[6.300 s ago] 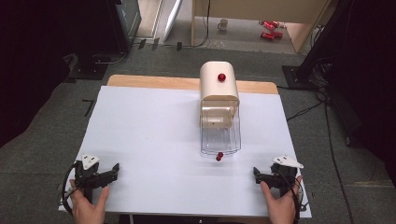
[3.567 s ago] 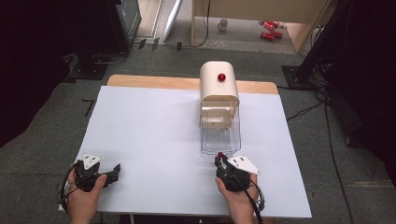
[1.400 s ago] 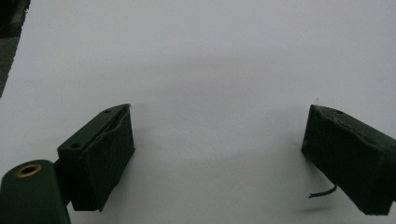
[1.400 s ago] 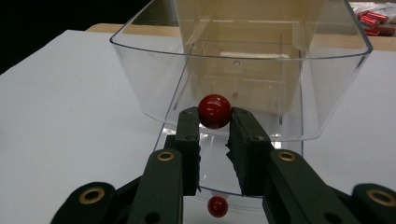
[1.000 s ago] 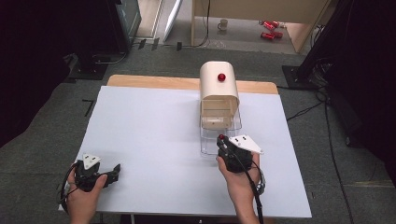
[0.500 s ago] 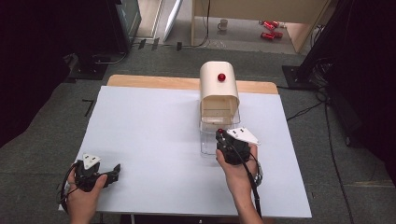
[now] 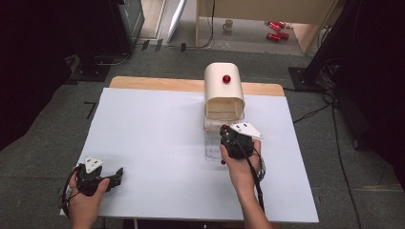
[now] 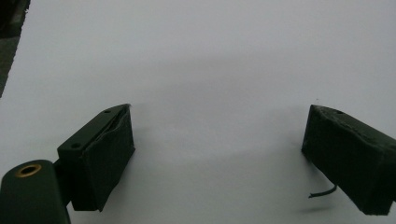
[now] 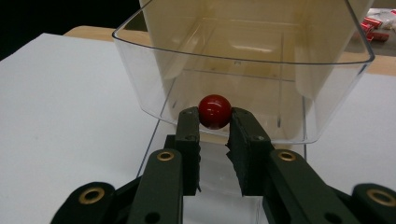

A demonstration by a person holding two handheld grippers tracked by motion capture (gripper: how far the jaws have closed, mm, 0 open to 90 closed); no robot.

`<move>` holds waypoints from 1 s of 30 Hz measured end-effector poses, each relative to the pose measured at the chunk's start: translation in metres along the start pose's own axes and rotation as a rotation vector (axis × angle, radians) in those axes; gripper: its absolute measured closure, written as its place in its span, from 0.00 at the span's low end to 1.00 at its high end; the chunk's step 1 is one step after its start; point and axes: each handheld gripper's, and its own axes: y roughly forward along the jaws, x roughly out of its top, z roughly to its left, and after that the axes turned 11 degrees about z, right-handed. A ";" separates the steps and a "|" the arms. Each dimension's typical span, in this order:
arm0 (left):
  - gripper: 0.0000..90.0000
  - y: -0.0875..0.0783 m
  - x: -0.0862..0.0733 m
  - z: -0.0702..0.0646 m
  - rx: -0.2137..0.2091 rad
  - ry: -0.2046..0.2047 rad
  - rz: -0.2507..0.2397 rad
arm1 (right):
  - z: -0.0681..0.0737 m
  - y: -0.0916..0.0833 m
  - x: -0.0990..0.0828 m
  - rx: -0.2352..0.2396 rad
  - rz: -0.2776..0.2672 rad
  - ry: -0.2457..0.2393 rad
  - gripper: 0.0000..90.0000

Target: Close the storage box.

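1. Ball (image 9: 215, 111), red and glossy, sits pinched between our right gripper's (image 9: 214, 120) jaw tips, just at the front rim of the clear drawer (image 9: 154, 95).
2. In the right gripper view the jaws are clamped on the ball from both sides, and the drawer's open mouth stands right behind it.
3. We see the drawer pulled out from a cream box (image 7: 223, 95); its clear walls rise around the ball's far side, and its floor looks bare.
4. In the high view our right gripper (image 7: 233, 141) is over the drawer's front end, with our right hand (image 7: 242, 164) behind it.
5. A second red spot (image 7: 226, 78) shows on the box's rounded top; another small red spot (image 7: 222, 162) lies on the sheet just beside our right hand. We cannot tell what either is.
6. Our left gripper (image 7: 111, 179) rests near the table's (image 7: 153, 138) near-left corner, well apart from the box, held by our left hand (image 7: 86, 193).
7. In the left gripper view its jaws stand wide apart over the bare white sheet, nothing between them.
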 end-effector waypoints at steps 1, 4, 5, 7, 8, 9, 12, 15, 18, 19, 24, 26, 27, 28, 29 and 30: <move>0.10 0.000 0.000 0.000 0.000 0.000 0.000 | 0.000 0.000 0.000 0.000 0.000 0.000 0.84; 0.10 0.000 0.000 0.000 0.001 0.001 0.000 | -0.001 0.005 0.005 -0.005 0.005 0.001 0.84; 0.10 0.000 0.000 0.000 0.000 0.001 0.000 | -0.001 0.007 0.006 -0.007 0.005 0.000 0.84; 0.10 0.000 0.000 0.000 0.001 0.001 0.000 | -0.001 0.008 0.007 -0.008 0.004 0.002 0.84; 0.10 0.000 0.000 0.000 0.001 0.001 0.000 | -0.002 0.010 0.009 -0.010 0.002 0.002 0.84; 0.10 0.000 0.000 0.000 0.001 0.001 0.000 | -0.003 0.011 0.010 -0.010 0.001 0.003 0.84; 0.10 0.000 0.000 0.000 0.000 0.000 0.000 | -0.004 0.014 0.012 -0.011 0.000 0.003 0.84; 0.10 0.000 0.000 0.000 0.000 0.001 0.000 | -0.005 0.017 0.015 -0.015 0.002 -0.001 0.84; 0.10 0.000 0.000 0.000 0.000 0.003 0.003 | -0.005 0.019 0.017 -0.018 0.003 -0.002 0.84; 0.10 0.000 0.000 0.000 0.000 0.003 0.002 | -0.005 0.020 0.018 -0.020 0.003 -0.001 0.84; 0.10 0.000 0.000 0.000 0.001 0.003 0.001 | -0.007 0.024 0.022 -0.022 0.007 0.000 0.84; 0.10 0.000 0.000 0.000 0.001 0.003 0.002 | -0.007 0.026 0.023 -0.021 0.007 0.002 0.84; 0.10 0.000 0.000 0.000 0.001 0.003 0.002 | -0.007 0.026 0.024 -0.023 0.007 0.003 0.84; 0.10 0.000 0.000 0.000 0.001 0.003 0.001 | -0.007 0.027 0.024 -0.023 0.007 0.002 0.84; 0.10 0.000 0.000 0.000 0.001 0.003 0.002 | -0.008 0.028 0.024 -0.023 0.005 0.002 0.84; 0.10 0.000 0.000 0.000 0.001 0.003 0.001 | -0.008 0.028 0.025 -0.021 0.007 0.006 0.84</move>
